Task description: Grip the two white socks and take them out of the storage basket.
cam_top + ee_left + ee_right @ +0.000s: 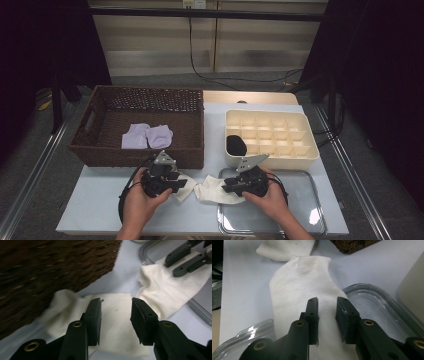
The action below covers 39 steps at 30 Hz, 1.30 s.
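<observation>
Your left gripper [116, 321] stands spread over soft white sock [112, 322]; its view catches coarse woven basket [50, 270] close beside. Your right gripper [327, 320] sits parted above limp second sock [299, 290], which drapes over glossy clear tray [372, 300].

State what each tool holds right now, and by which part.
Nothing is gripped. The left tool stands open above one white sock; the right tool stands open above the other sock, near its end on the tray.

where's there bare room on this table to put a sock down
Free: the clear tray's right half, beside the right hand-held gripper; the table strip left of the left hand-held gripper, in front of the wicker basket. Crowded: the middle front, where the white socks and both grippers sit.
</observation>
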Tool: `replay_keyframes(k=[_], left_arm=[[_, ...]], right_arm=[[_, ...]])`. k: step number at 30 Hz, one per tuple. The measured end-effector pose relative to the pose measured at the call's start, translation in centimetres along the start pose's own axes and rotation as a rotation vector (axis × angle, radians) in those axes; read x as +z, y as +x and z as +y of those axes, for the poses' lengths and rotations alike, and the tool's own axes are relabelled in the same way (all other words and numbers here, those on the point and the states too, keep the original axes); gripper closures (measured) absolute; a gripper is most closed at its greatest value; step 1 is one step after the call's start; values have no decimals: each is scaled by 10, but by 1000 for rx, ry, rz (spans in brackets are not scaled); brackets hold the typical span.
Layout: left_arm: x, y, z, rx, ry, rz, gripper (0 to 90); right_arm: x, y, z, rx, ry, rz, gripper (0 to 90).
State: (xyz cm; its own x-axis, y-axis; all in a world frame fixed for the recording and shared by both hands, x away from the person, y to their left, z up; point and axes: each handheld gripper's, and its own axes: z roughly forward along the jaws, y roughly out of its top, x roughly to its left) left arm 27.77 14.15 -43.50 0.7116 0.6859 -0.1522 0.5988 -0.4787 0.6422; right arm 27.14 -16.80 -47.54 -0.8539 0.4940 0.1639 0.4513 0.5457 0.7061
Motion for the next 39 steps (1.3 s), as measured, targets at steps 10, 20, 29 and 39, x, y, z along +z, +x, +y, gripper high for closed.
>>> replay_keyframes(k=[10,20,29,39], left_arm=[[25,-4,-9,76,109,12,489],[27,-4,-10,92,136,-1,766],[3,-1,2,27,107,-36,800],[-5,-17,20,39,18,-98,799]], right_arm=[[1,1,1,5,1,0,705],[1,1,1,1,0,-7,702],[2,3,2,-4,11,-9,698],[4,7,4,-13,7,1,692]])
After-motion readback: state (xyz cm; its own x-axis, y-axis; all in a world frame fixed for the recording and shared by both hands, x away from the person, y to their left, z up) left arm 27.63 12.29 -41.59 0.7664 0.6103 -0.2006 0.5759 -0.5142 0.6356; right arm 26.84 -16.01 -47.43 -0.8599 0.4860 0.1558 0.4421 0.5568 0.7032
